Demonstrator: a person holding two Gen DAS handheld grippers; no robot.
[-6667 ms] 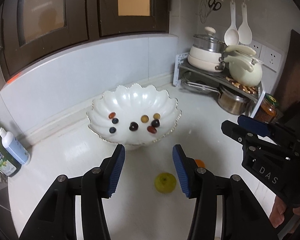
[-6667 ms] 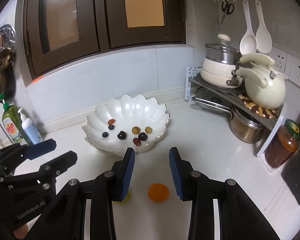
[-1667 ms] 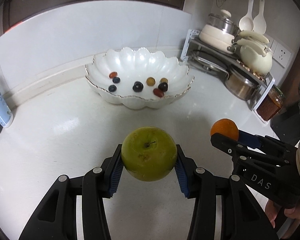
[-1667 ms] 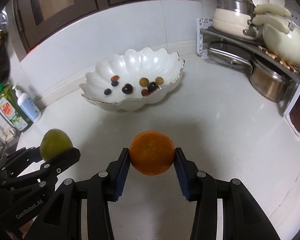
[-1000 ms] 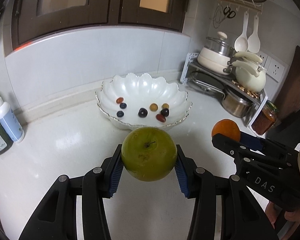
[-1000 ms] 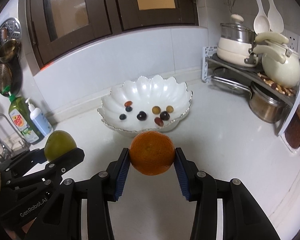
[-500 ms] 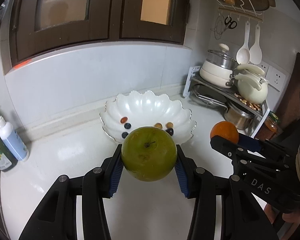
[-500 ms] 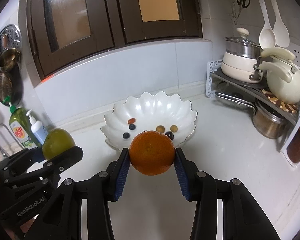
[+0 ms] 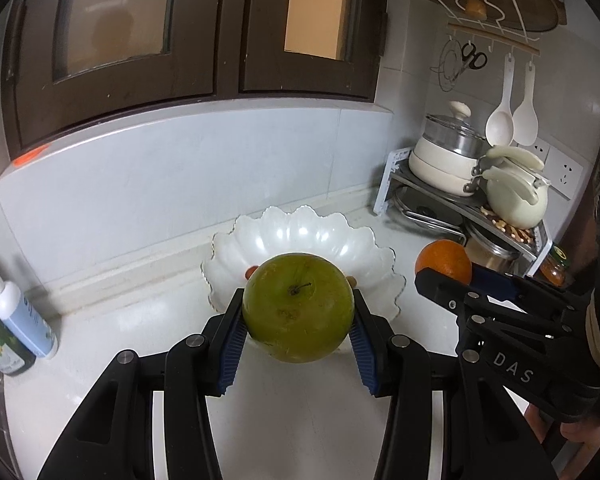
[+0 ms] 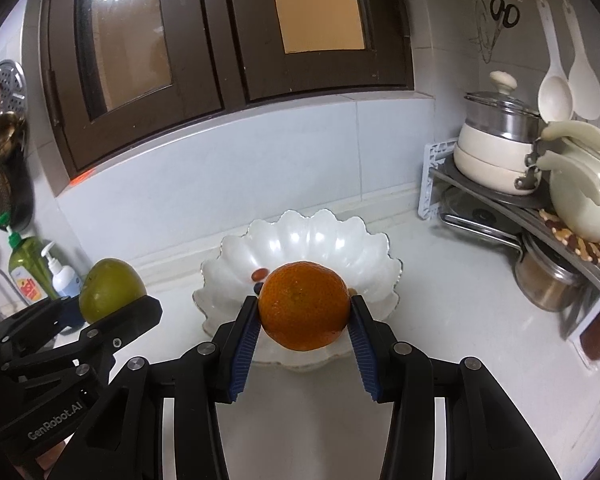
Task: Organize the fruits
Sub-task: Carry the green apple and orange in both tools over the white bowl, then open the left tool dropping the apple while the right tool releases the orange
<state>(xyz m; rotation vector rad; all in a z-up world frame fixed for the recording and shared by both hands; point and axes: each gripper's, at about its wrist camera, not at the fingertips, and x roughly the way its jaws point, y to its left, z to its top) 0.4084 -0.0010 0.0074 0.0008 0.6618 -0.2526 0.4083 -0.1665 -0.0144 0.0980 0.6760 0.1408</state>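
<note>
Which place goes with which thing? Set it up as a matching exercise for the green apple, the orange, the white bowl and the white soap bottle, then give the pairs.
Things:
1. green apple
2. orange
3. white bowl
4. white soap bottle

Places:
A. standing by the wall at the far left of the counter
B. clamped in the right gripper
C. on the counter, holding small fruits
D. clamped in the left gripper

Pairs: 1-D, 2-B, 3-C, 4-A
</note>
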